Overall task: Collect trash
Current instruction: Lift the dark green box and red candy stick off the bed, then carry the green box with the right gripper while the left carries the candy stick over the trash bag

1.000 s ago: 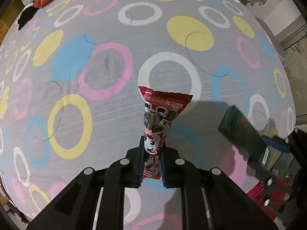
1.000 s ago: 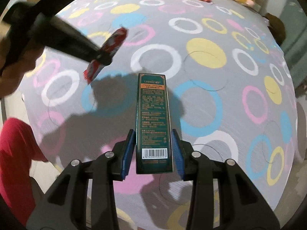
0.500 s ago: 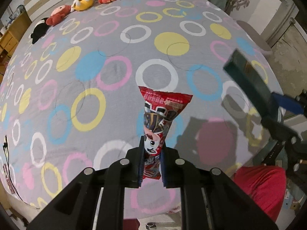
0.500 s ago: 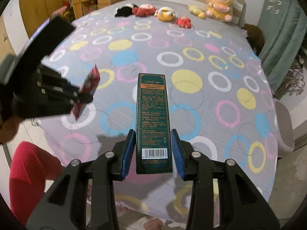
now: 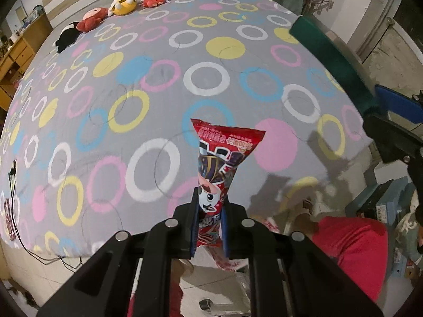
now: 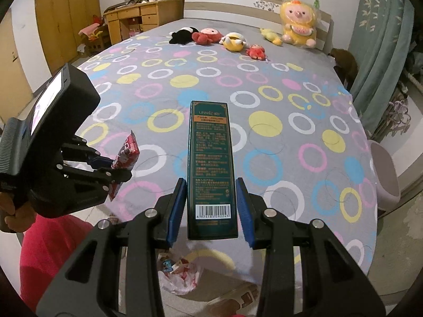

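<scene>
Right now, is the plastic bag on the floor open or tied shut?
Open: the plastic bag gapes below the bed's edge, with wrappers visible inside its mouth.

1. Left wrist cam sits right behind the left gripper (image 5: 208, 227), looking steeply down along its fingers from over the foot edge of the bed (image 5: 79, 137), with floor showing underneath.
2. Right wrist cam does the same behind the right gripper (image 6: 210, 208) but tilts less, so it takes in the whole bed up to the headboard (image 6: 238, 0) and the desk (image 6: 137, 15).
3. Both are fisheye, close to their own fingers, far from the plushies (image 6: 208, 35).
4. Shared: the ringed sheet, the plushies, and each sees the other gripper at its frame edge.
</scene>
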### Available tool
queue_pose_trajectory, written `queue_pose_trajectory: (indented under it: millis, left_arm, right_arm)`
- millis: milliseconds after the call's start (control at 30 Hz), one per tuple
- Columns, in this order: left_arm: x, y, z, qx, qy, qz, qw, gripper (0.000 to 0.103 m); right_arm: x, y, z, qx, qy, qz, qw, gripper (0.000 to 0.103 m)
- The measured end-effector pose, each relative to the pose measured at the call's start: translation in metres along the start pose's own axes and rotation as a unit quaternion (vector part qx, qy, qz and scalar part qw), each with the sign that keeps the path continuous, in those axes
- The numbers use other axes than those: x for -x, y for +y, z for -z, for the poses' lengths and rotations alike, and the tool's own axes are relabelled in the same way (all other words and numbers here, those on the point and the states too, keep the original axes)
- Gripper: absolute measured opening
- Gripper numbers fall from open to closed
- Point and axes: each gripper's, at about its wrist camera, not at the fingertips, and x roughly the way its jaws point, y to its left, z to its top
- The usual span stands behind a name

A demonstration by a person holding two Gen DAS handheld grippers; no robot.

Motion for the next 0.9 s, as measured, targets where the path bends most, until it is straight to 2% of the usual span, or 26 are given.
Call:
queue_pose_trajectory:
  millis: [167,267,467,900]
  left_arm:
    - [0.014,-0.010,0.030,0.006,-0.008,-0.013,0.9999,0.014]
    - [0.018,-0.016,0.051,0.016,-0.004,-0.004,0.9999,0.014]
    - [0.021,-0.024,0.088,0.023,-0.008,-0.009,0.9997,0.014]
    - [0.008,-0.047,0.143,0.035,0.002,0.006,0.9994,0.014]
  right_arm:
    - [0.026,0.018,0.010,-0.003,-0.018,-0.008,1.000,0.037]
    - [0.043,0.030,0.020,-0.007,-0.027,-0.009,1.000,0.037]
    - [0.065,0.046,0.045,-0.021,-0.029,-0.010,0.999,0.038]
    - [0.067,0.077,0.110,-0.040,-0.008,-0.014,0.999,0.037]
